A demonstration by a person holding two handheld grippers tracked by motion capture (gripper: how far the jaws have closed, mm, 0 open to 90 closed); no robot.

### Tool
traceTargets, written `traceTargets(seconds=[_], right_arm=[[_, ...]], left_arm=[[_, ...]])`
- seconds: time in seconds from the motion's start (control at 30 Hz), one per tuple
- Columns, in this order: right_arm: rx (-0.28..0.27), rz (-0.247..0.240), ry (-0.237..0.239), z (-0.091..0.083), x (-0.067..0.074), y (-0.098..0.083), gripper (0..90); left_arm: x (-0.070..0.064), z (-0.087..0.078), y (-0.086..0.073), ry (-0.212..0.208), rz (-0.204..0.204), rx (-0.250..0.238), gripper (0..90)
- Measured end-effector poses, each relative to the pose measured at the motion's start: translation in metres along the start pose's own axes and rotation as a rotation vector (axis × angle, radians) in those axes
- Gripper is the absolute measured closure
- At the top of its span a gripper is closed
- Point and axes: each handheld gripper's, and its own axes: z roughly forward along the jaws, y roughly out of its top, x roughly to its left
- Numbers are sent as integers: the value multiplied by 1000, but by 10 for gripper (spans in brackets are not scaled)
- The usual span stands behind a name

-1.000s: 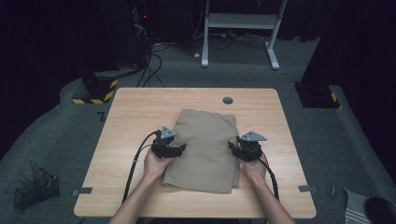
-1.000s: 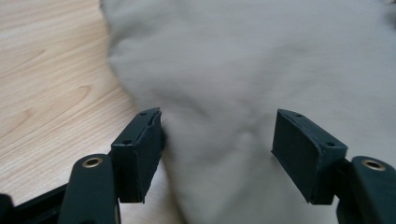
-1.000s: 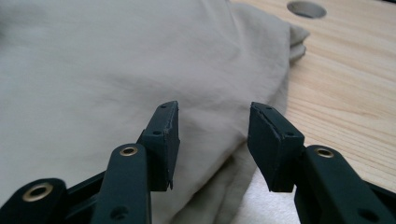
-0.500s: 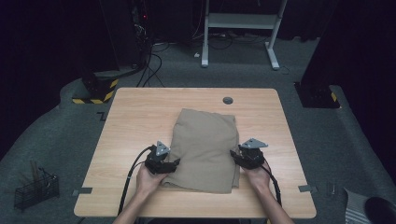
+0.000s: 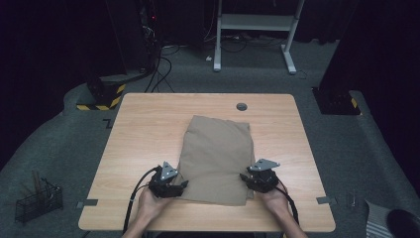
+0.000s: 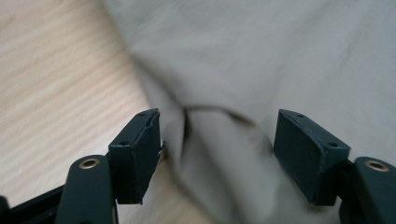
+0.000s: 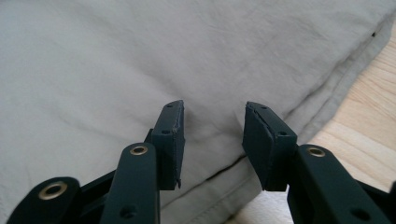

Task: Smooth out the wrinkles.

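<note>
2 claws at near corners of folded cloth point(image 5: 218, 158) on table point(image 5: 143, 129).
Left claw point(image 6: 217, 140) open wide, cloth fold between jaws; right claw point(image 7: 212, 140) half open, just closing, over cloth edge, nothing gripped.

My left tongs point(image 5: 182, 184) sit at the near left corner of the folded cloth point(image 5: 216, 156), my right tongs point(image 5: 244, 177) at its near right edge. The cloth lies flat mid-desk point(image 5: 143, 129), below a small round grommet point(image 5: 241, 106).

Tan cloth on pale wood

The folded cloth point(image 5: 217, 156) is plain khaki; the table point(image 5: 143, 129) is light wood grain; both grippers' jaws are black.
</note>
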Motion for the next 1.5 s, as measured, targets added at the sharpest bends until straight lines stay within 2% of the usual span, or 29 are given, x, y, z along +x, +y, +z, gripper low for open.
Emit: traceTargets(seconds=[0.13,0.23,0.3,0.33,0.4,0.53,0.63,0.7,0.77,0.8,0.87,0.93,1.0,1.03,1.1,1.17,1.27,1.4,1.5], right_arm=[[8,20,-53,-1,-1,4,552],[-40,18,-10,-5,7,5,547],[-19,-10,8,-2,12,6,552],[14,-25,-5,3,12,5,561],[-2,15,11,7,2,6,596],[19,22,-26,15,-18,16,591],[43,36,-76,21,-30,24,562],[37,48,-109,21,-31,25,551],[-16,77,-81,13,-28,23,549],[-38,74,-67,9,-23,22,549],[-53,55,-35,4,-14,18,551],[-27,34,-27,4,-9,13,550],[-7,44,-20,8,-11,5,551],[-27,65,-13,6,-14,1,553],[-14,83,-27,2,-19,-2,541],[-7,92,-36,-2,-23,-6,530],[-34,115,-59,-12,-28,-10,521],[-61,164,-108,-19,-39,-15,502],[-70,210,-151,-21,-48,-21,480]], left_arm=[[3,-9,-9,15,-44,-40,321],[3,-4,-9,17,-51,-32,338],[3,1,-4,26,-48,-31,346],[3,4,-1,32,-44,-28,348],[4,10,6,31,-42,-26,354],[6,25,20,29,-56,-22,362],[7,32,28,51,-68,-17,366],[5,28,31,64,-52,-45,376],[4,19,30,55,-59,-79,378],[4,16,29,52,-58,-85,382],[4,16,27,55,-43,-53,385],[5,19,22,77,-24,-8,385],[8,18,15,59,-54,-21,378],[10,16,12,50,-70,-26,374],[13,10,6,39,-96,-33,358],[14,2,1,29,-107,-48,345],[15,-9,-1,23,-116,-91,342],[28,-13,-2,47,-145,-111,336],[40,-14,-3,56,-189,-112,334]])
